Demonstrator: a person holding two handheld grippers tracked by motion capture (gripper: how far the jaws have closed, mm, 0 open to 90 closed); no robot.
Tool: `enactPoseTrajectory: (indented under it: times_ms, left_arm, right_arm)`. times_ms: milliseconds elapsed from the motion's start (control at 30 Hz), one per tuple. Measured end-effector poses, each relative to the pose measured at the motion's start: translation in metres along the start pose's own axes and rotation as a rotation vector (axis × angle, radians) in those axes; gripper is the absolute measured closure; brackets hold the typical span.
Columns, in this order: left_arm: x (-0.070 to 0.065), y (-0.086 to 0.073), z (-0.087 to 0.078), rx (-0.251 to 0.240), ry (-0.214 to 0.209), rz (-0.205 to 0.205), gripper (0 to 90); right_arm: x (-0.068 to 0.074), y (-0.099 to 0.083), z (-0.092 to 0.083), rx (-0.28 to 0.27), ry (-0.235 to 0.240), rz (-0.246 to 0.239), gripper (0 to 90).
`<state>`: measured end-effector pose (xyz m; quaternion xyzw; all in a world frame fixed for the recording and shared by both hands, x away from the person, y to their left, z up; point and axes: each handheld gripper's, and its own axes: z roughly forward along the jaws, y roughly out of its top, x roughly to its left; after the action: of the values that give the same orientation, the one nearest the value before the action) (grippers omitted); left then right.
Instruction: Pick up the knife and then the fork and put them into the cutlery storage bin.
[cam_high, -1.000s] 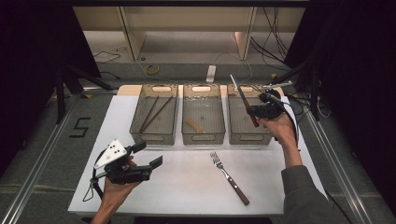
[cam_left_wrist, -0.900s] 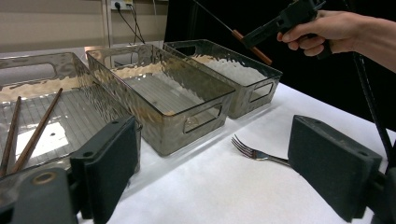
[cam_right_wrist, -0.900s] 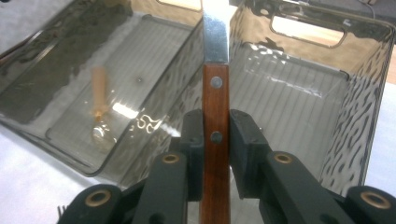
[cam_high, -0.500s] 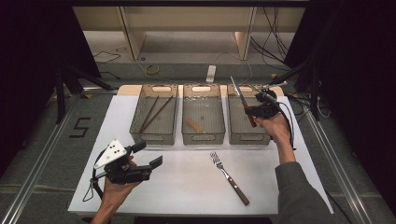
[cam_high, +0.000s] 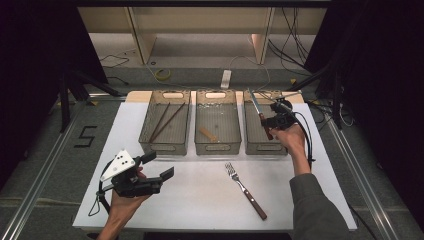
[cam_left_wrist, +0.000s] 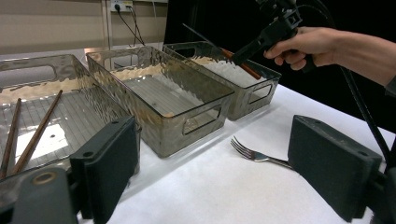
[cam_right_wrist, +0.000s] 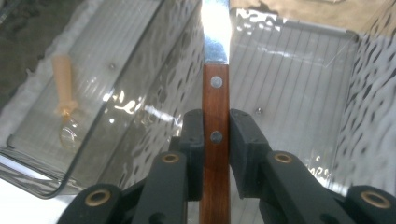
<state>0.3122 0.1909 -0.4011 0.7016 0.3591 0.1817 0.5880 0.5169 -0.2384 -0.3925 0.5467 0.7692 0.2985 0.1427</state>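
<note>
Right tool (cam_high: 266, 121) clamps the knife (cam_right_wrist: 215, 107) by its wooden handle over the right bin (cam_high: 260, 145), blade pointing away along the bin's length, walls close either side per right gripper view; left tool (cam_high: 161, 166) wide, empty, over bare tabletop (cam_high: 200, 195), fork (cam_high: 246, 190) nearby.

Looks like a lab recording setup: black curtains (cam_high: 45, 50) all around, loose cables (cam_high: 295, 45) on the floor, white table (cam_high: 200, 200) on metal rails (cam_high: 40, 175).
</note>
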Motion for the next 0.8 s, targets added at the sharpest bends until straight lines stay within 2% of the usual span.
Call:
enactPoseTrajectory:
  times_ms: [233,267,333,467,667,800]
  left_arm:
    - [0.000,0.000,0.000,0.000,-0.001,0.002,15.6]
    - [0.000,0.000,0.000,-0.001,-0.001,0.001,15.5]
    - [0.000,0.000,0.001,0.003,-0.001,0.004,15.6]
    - [0.000,0.000,0.000,0.001,-0.002,-0.001,15.6]
    - [0.001,0.000,0.001,0.006,-0.001,-0.005,15.6]
    - [0.000,0.000,-0.001,-0.004,0.000,-0.001,15.6]
  right_arm:
    - [0.000,-0.004,0.010,0.028,-0.013,0.027,75.7]
    - [-0.001,-0.004,0.011,0.037,-0.012,0.027,73.8]
    - [0.000,-0.004,0.012,0.035,-0.003,0.046,58.8]
    - [0.005,-0.002,0.005,0.002,0.030,0.030,51.5]
    - [0.021,-0.005,-0.017,-0.042,0.066,-0.062,38.1]
    - [0.038,-0.017,-0.036,-0.051,0.078,-0.158,32.8]
